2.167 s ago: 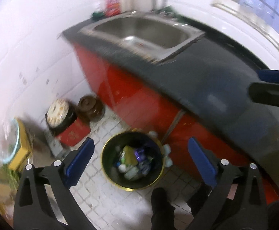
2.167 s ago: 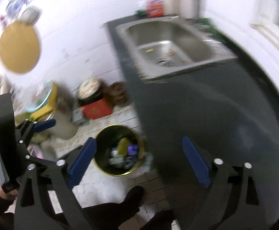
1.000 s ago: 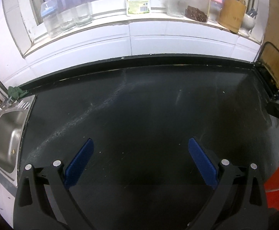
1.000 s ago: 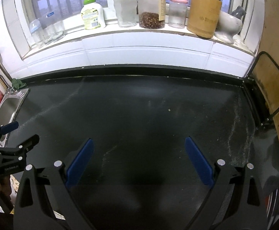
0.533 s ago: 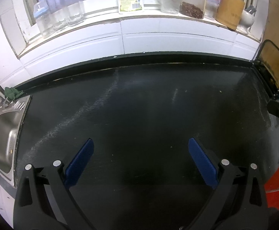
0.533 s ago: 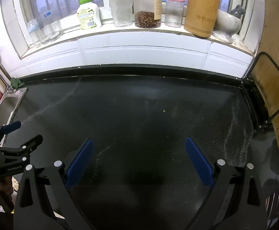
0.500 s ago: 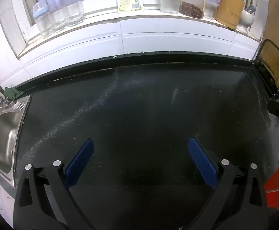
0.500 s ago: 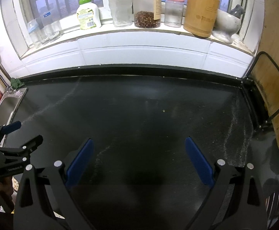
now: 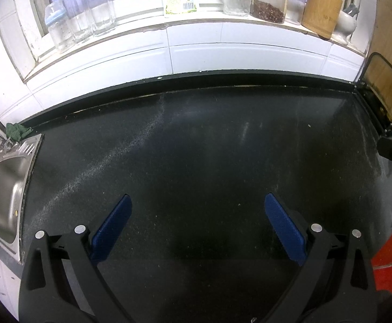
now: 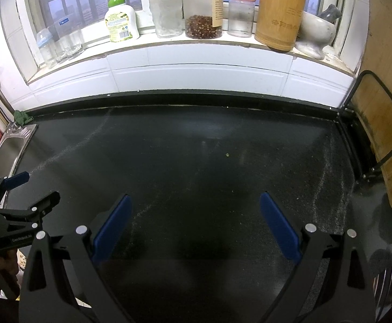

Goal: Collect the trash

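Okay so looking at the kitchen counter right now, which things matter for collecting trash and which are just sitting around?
Part of the job:
- left gripper, open, empty
- right gripper, open, empty
- black countertop
- tiny green speck, the only scrap visible

Just lying about:
- soap bottle
- spice jar
- baby bottle
- bamboo utensil holder
- sink
- cutting board

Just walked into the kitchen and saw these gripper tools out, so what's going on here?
A person holds a gripper in each hand over the dark countertop. The left gripper and the right gripper are both open and hold nothing. The counter is bare apart from a tiny speck. The sink lies to the left, and jars and bottles stand on the windowsill.
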Demonstrator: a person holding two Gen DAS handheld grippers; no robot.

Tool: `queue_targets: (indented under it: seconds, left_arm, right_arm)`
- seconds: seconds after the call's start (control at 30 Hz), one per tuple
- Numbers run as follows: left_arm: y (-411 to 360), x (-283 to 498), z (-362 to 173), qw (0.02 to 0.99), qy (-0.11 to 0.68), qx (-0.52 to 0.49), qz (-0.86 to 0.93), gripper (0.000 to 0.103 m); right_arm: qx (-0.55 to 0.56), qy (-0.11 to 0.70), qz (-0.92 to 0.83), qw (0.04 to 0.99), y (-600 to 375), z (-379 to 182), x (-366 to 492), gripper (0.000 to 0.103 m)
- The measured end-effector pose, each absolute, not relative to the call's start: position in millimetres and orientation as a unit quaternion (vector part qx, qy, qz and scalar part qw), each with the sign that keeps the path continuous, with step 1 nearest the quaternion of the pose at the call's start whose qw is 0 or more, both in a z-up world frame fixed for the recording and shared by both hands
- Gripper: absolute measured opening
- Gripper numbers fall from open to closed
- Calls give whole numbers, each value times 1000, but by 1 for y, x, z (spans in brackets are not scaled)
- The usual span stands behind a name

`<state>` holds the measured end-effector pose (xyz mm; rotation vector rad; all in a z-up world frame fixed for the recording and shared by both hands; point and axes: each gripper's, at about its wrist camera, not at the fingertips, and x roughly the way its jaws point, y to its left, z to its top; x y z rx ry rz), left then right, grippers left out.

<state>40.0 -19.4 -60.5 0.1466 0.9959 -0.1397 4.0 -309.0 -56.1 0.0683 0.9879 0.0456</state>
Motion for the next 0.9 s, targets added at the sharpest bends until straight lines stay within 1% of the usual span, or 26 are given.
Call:
queue_targets:
  seconds: [0.9]
  left_arm:
    - [-19,35,-62,874,477,68,-68,96]
  right_arm:
    - [32,472,19,881,-309,-54,-3,92]
